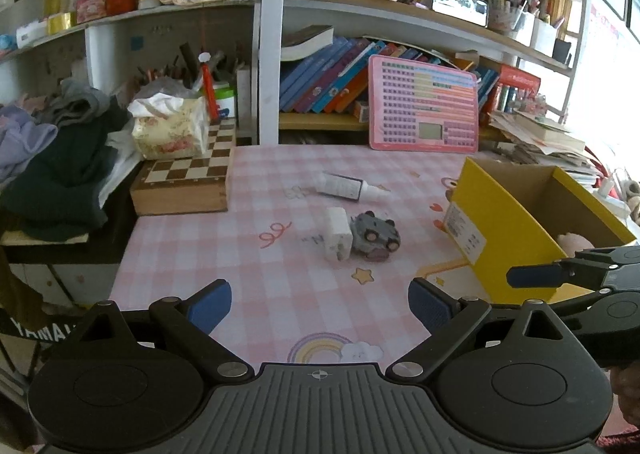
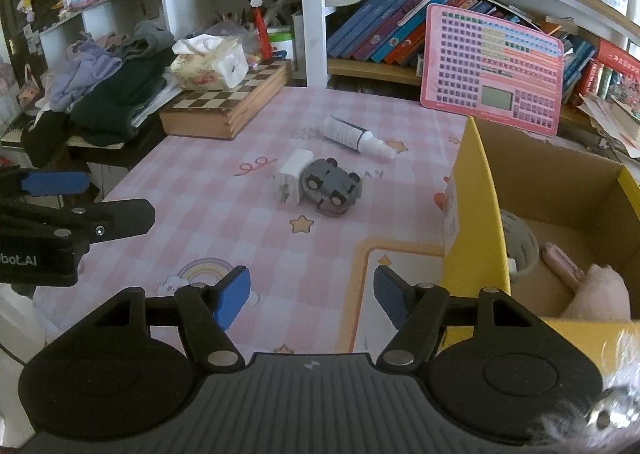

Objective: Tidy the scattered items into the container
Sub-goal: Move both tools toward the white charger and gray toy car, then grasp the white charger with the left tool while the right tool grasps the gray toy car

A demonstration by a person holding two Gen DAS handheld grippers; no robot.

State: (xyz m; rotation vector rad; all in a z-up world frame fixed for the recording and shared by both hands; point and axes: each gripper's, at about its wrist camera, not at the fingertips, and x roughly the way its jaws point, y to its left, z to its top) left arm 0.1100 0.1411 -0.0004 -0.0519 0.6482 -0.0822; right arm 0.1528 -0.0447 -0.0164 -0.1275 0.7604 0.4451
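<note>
A white charger plug (image 1: 338,234) (image 2: 291,176) lies against an overturned grey toy car (image 1: 376,237) (image 2: 331,186) mid-table. A white squeeze bottle (image 1: 352,186) (image 2: 356,136) lies on its side behind them. The yellow cardboard box (image 1: 486,213) (image 2: 476,221) stands at the right, holding a tape roll (image 2: 520,246) and a pink plush (image 2: 596,294). My left gripper (image 1: 320,304) is open and empty, near the table's front. My right gripper (image 2: 312,296) is open and empty, beside the box's left wall; it also shows in the left wrist view (image 1: 536,276).
A chessboard box (image 1: 188,181) with a tissue pack (image 1: 172,129) sits at the back left beside piled clothes (image 1: 60,157). A pink keypad board (image 1: 424,103) leans on the bookshelf behind. Papers (image 1: 536,137) are stacked behind the box.
</note>
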